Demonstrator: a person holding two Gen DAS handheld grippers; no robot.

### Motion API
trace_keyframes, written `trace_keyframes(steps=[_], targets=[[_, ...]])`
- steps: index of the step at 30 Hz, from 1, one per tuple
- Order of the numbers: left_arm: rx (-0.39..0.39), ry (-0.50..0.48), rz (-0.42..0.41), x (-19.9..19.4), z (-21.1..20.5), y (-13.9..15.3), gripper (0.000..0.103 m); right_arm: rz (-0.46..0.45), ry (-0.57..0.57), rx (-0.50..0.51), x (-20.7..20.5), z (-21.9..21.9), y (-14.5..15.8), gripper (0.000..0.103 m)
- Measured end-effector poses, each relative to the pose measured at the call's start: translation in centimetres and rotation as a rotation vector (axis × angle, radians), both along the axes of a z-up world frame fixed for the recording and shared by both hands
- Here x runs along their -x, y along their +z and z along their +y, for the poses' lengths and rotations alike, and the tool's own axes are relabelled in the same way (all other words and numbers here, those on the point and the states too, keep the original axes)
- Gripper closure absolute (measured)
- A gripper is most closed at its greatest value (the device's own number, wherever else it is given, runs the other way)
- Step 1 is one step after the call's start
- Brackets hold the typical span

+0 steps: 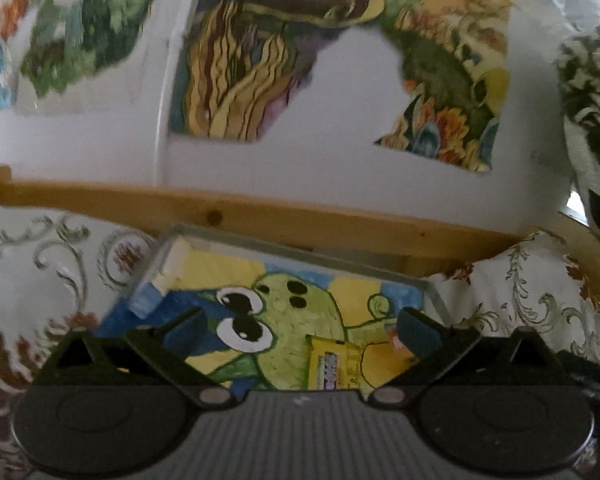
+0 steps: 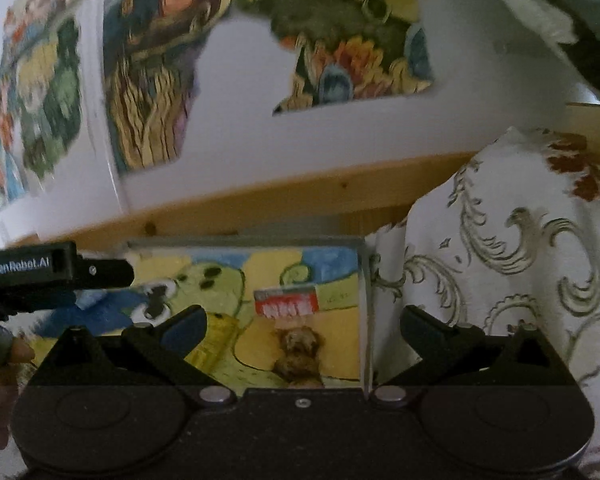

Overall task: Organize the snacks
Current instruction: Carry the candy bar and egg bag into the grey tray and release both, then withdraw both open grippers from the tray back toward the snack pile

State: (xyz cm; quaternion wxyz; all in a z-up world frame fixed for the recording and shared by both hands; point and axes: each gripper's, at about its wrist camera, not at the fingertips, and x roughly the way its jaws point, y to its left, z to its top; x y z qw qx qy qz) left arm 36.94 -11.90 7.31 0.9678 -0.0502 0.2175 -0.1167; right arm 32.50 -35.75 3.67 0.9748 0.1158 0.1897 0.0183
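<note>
Left tool (image 1: 300, 334) gaping wide, gripping nothing. Right tool (image 2: 302, 330) likewise gaping, empty. Yellow snack pack (image 1: 336, 364) lying inside clear box (image 1: 284, 246) on the frog drawing (image 1: 284, 320); red-labelled snack (image 2: 287, 303) and brown snack (image 2: 300, 354) sitting beside it. Box resting on patterned cloth (image 2: 500, 240), against wooden rail (image 1: 260, 212).

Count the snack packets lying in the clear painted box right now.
3 visible: a yellow packet near the middle, a red-and-white packet toward the back right, and a brown fuzzy-looking item in front of it. The grippers hide the box's near edge, so more may be hidden.
</note>
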Motion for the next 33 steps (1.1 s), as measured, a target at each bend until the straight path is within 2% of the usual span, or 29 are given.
trace_keyframes(steps=[2,6,10,13,16,19,22,26,33], targets=[[-0.005,-0.001,-0.028,1.5,0.2,0.3,0.0,-0.029,-0.013,-0.013,1.5,-0.2,0.8,0.001],[-0.037,-0.006,-0.045,4.1,0.7,0.6,0.0,-0.079,-0.009,0.046,4.4,0.3,2.1,0.001],[-0.045,0.008,-0.067,6.9,1.7,0.7,0.0,-0.084,0.037,0.031,7.1,0.7,3.1,0.001],[-0.047,0.024,-0.052,8.8,2.7,0.6,0.0,-0.082,0.03,0.042,9.3,1.3,3.5,0.001],[-0.042,0.031,-0.031,10.4,3.8,0.2,0.0,-0.083,0.006,0.094,11.7,2.5,3.7,0.001],[-0.032,0.042,-0.028,12.2,5.0,-0.3,0.0,-0.116,0.009,0.145,14.4,3.6,3.7,0.001],[-0.032,0.043,-0.014,14.0,6.1,-0.9,0.0,-0.127,0.016,0.155,16.5,4.5,3.9,0.001],[-0.022,0.064,0.011,16.1,7.6,-1.6,0.0,-0.104,0.018,0.149,18.8,5.4,3.9,0.001],[-0.002,0.107,0.056,20.0,10.3,-3.5,0.0,-0.046,0.033,0.161,22.3,6.8,2.1,0.001]])
